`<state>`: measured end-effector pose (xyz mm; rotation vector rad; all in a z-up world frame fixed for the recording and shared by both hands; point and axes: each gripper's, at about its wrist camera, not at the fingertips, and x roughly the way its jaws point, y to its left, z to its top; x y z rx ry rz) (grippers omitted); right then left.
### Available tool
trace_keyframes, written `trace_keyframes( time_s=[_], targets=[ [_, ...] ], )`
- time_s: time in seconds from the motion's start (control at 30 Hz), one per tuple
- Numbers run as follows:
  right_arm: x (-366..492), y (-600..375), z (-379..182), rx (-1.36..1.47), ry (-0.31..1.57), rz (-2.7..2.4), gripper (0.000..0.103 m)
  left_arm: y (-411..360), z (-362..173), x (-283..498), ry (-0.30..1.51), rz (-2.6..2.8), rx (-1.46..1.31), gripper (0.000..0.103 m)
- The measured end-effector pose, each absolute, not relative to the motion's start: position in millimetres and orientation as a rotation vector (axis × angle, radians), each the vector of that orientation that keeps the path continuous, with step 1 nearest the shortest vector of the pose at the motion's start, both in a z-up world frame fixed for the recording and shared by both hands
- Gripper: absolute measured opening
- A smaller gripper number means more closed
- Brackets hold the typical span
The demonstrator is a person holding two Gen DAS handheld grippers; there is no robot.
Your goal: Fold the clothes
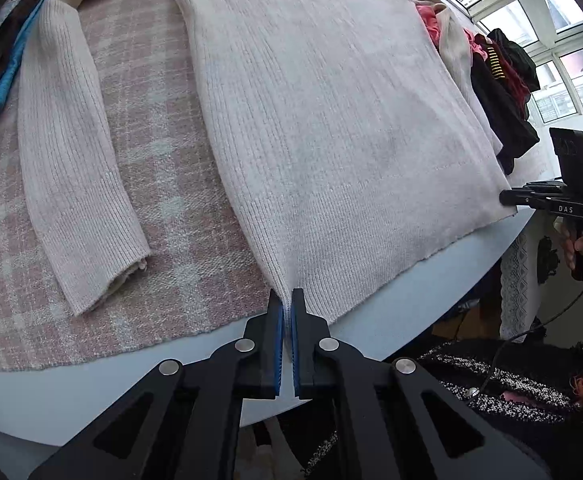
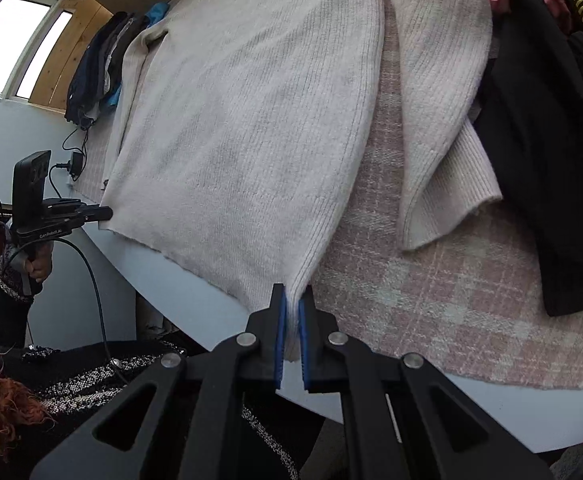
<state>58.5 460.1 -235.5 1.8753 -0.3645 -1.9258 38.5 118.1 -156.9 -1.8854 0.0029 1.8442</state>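
A cream ribbed sweater [image 1: 323, 120] lies spread flat on a pink plaid cloth [image 1: 147, 168] over a pale table. My left gripper [image 1: 287, 304] is shut on the sweater's bottom left hem corner. The left sleeve [image 1: 67, 152] lies straight beside the body. In the right wrist view the same sweater [image 2: 243, 128] stretches away, and my right gripper [image 2: 293, 304] is shut on its bottom right hem corner. The right sleeve [image 2: 439, 112] lies bent beside the body. Each gripper shows in the other's view: the right one [image 1: 509, 196] and the left one [image 2: 105, 214], both at the hem's far ends.
A heap of black, red and pink clothes [image 1: 503, 92] lies at the table's right, with a black garment [image 2: 551, 168] close to the right sleeve. Dark and blue clothes [image 2: 107, 68] pile at the far left. The rounded table edge [image 1: 431, 292] runs just under the hem. Windows [image 1: 563, 52] stand behind.
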Motion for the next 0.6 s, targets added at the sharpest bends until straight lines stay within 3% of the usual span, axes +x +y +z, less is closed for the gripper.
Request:
trace_keyframes(
  time_s=[0.1,0.2,0.3,0.47,0.53,0.57,0.6],
  targets=[
    [56,459,-249,1.943,-0.372,-1.885,0.01,117,-169,37,-0.035,1.771,-1.958,0.008],
    [58,470,-240,2.007,-0.445,-1.849,0.02,83,-136,31,-0.033,1.829,-1.995,0.008],
    [57,493,-194,1.918,-0.53,-1.931,0.02,44,-94,19,-0.015,1.934,-2.012,0.007],
    [3,508,-85,1.597,-0.417,-2.223,0.023,-12,-6,-74,0.073,2.213,-1.779,0.006],
    [-30,501,-47,1.435,-0.275,-2.342,0.042,-22,14,-119,0.11,2.27,-1.658,0.007],
    [-48,495,-34,1.352,-0.199,-2.382,0.058,-17,19,-139,0.111,2.286,-1.601,0.007],
    [-64,489,-25,1.269,-0.128,-2.413,0.064,-11,24,-159,0.112,2.301,-1.545,0.007]
  ],
)
